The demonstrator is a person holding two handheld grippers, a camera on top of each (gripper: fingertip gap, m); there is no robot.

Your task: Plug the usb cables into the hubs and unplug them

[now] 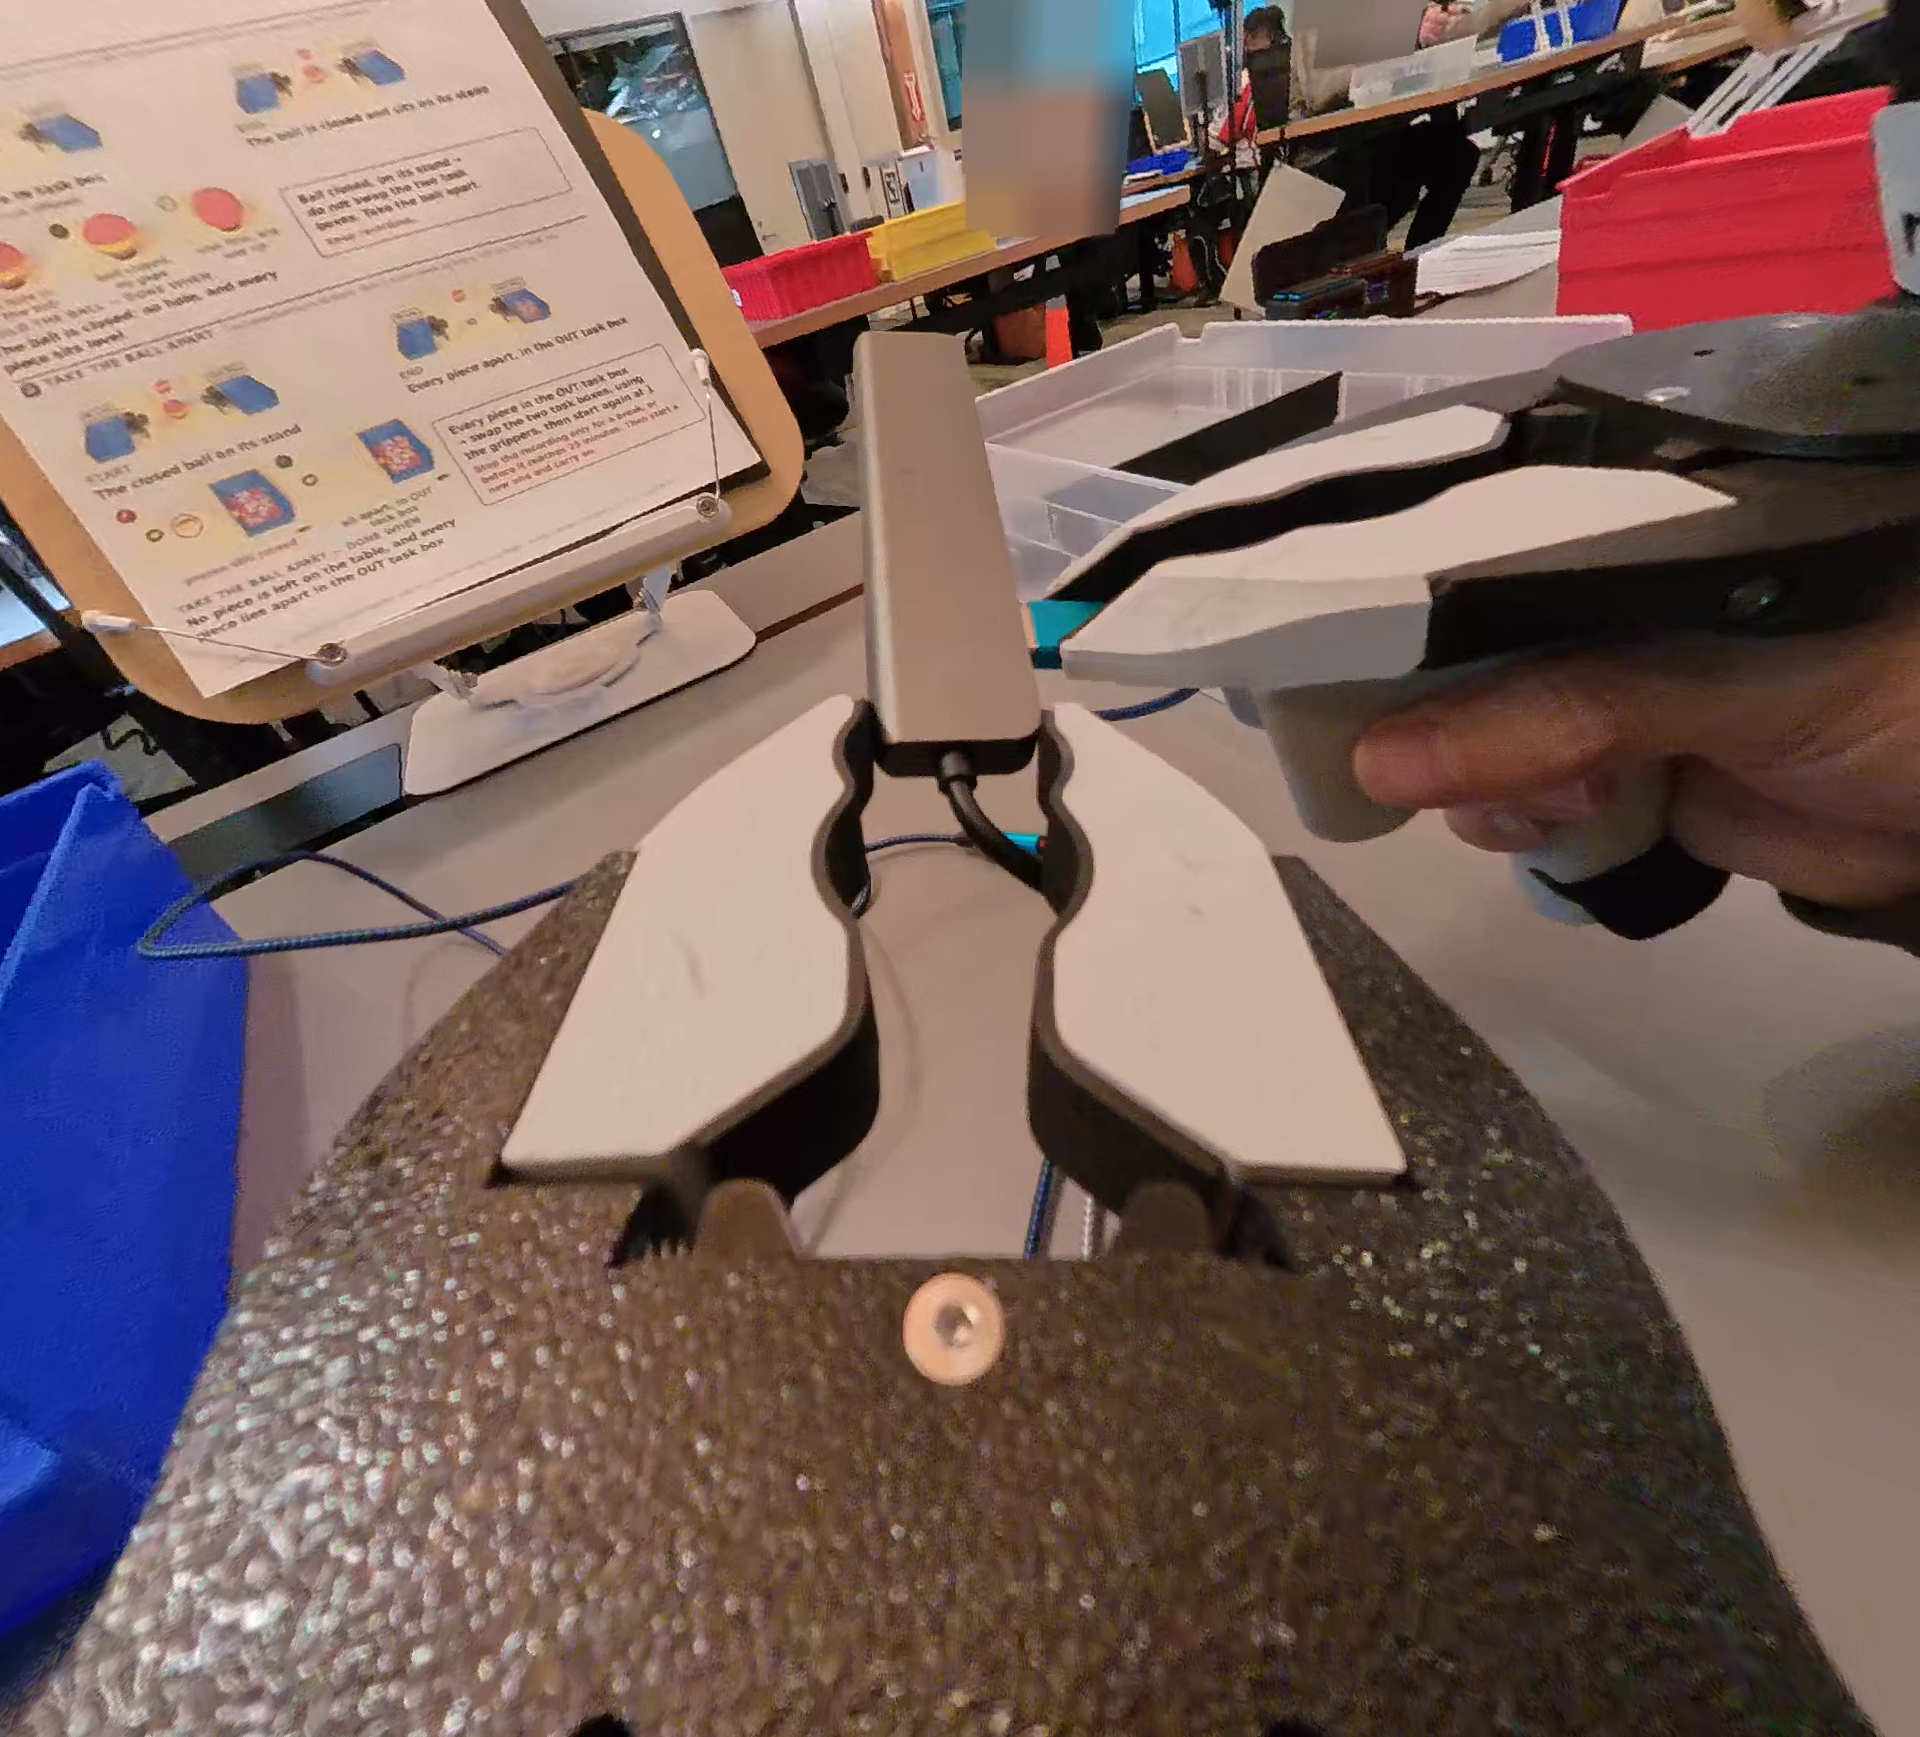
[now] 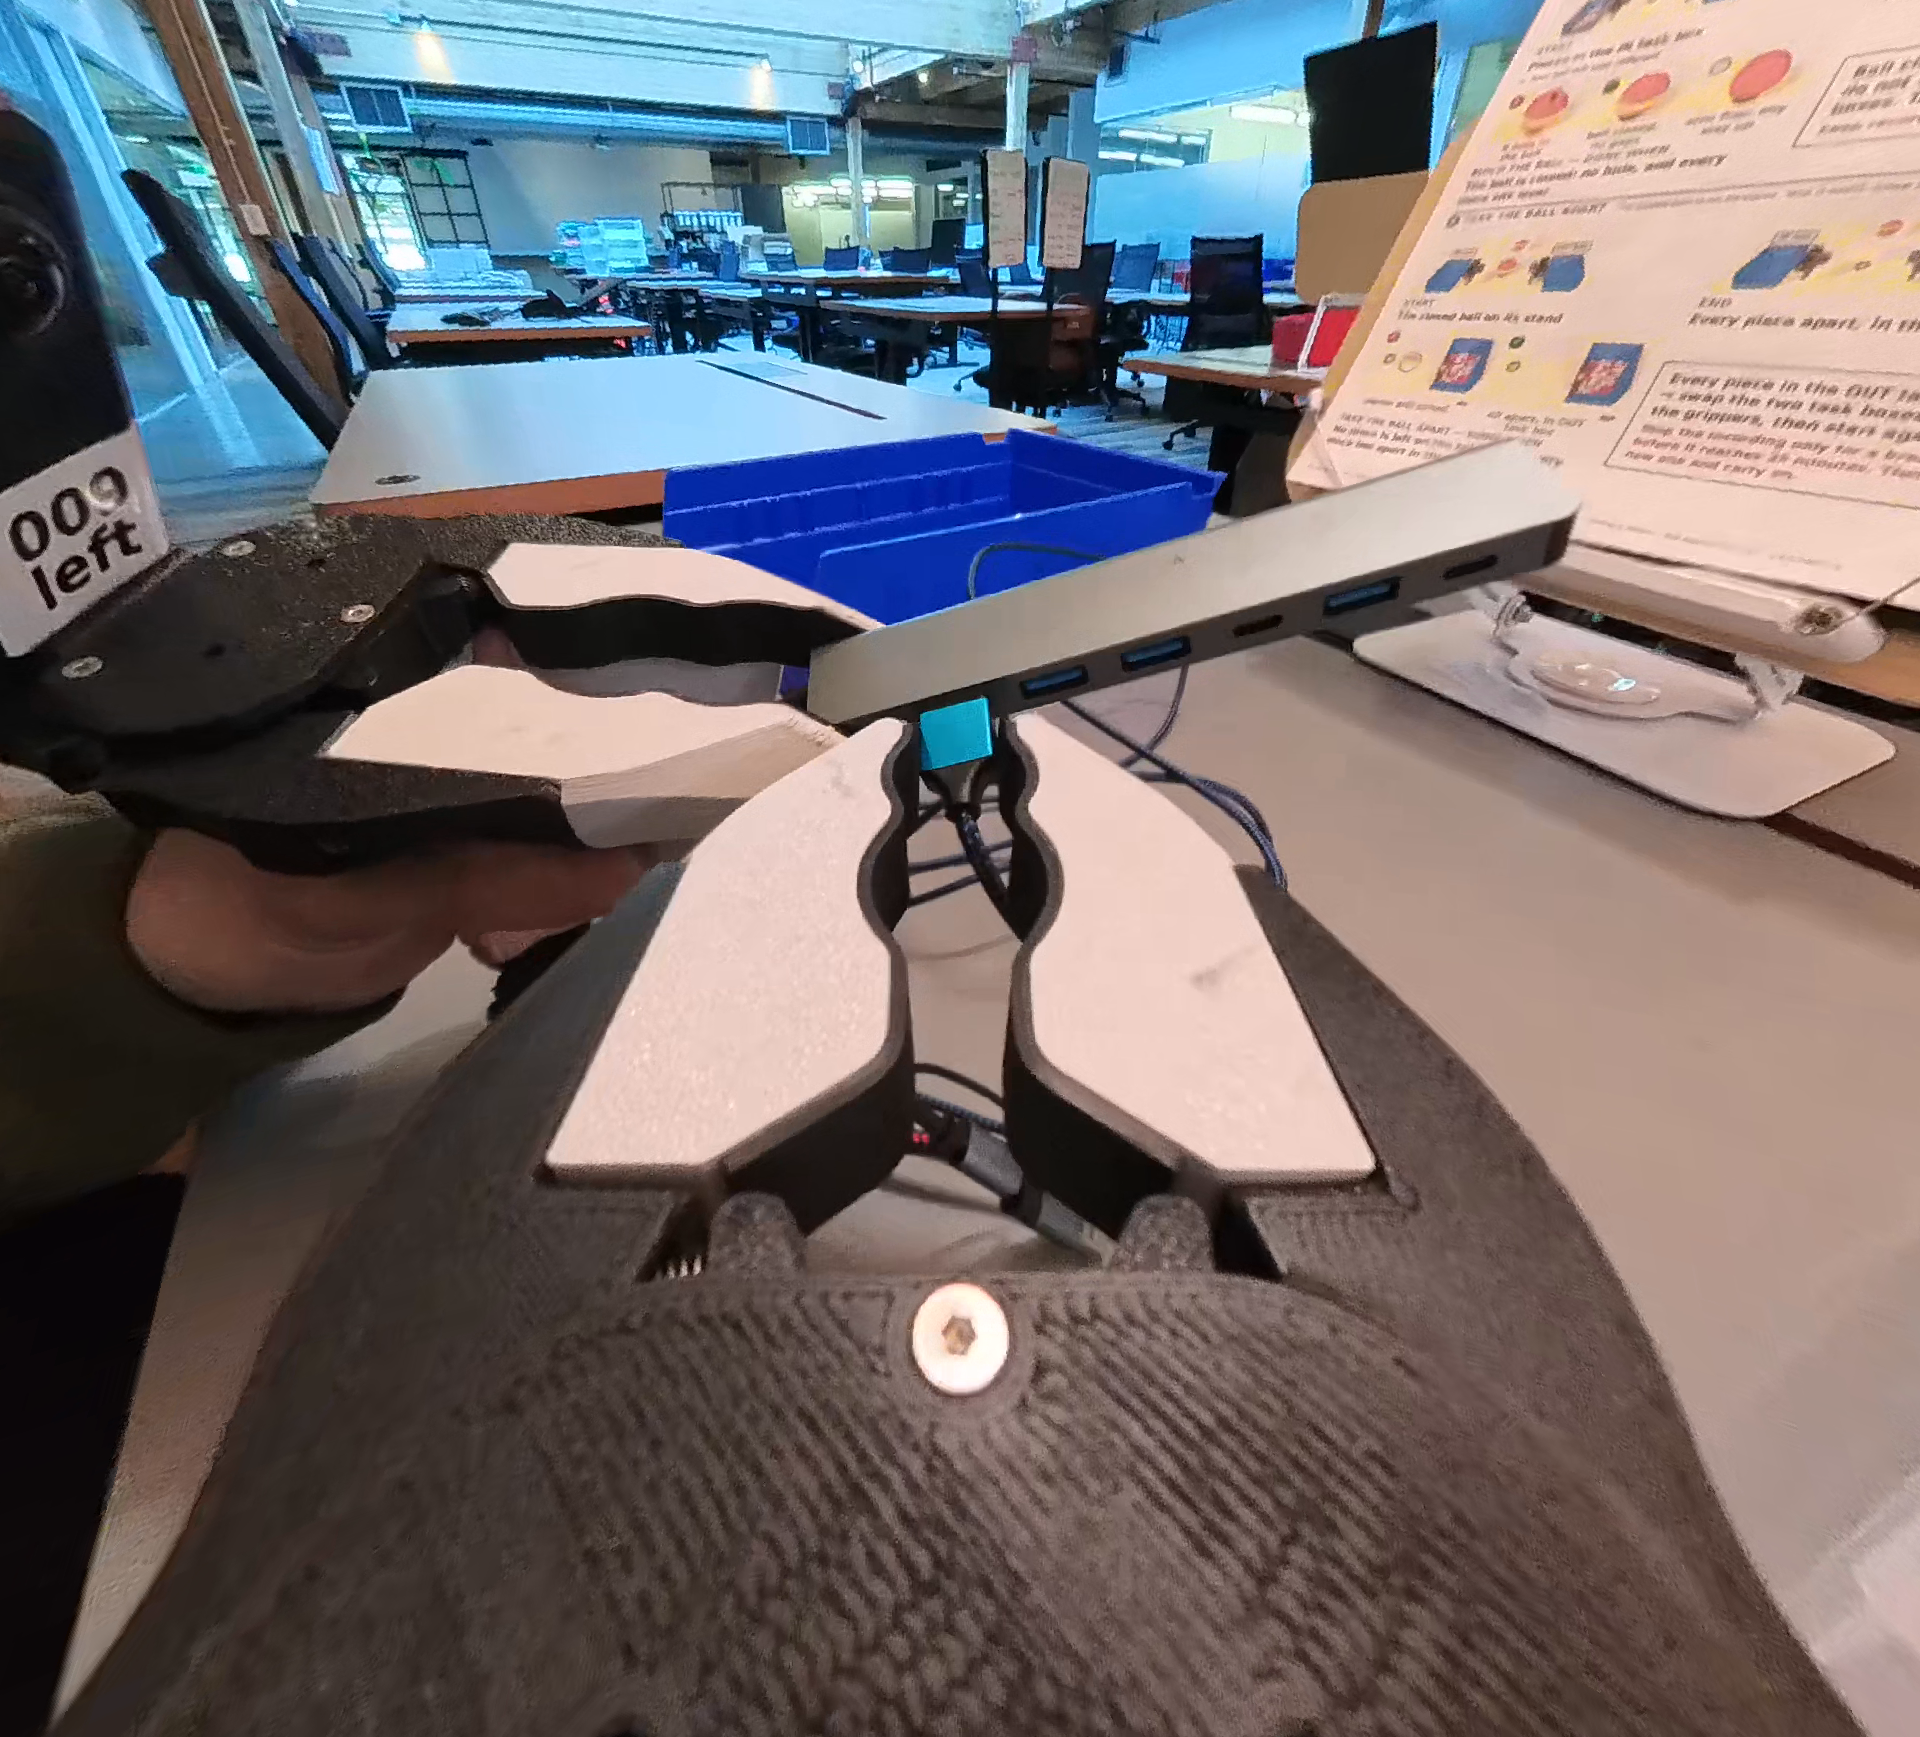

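My left gripper is shut on the near end of a grey USB hub and holds it above the table, tilted up. The hub's black lead hangs between the fingers. My right gripper is shut on a teal USB plug that sits against the hub's port side at the end port; none of its metal tip shows. Its blue braided cable trails down to the table. In the left wrist view the right gripper reaches in from the right. The left gripper shows at the left of the right wrist view.
A blue bin stands at the left and shows behind the hub. An instruction sheet on a stand is behind. A clear plastic tray and a red bin lie at the right. The blue cable loops over the table. Left and right tips are no more than a few centimetres apart.
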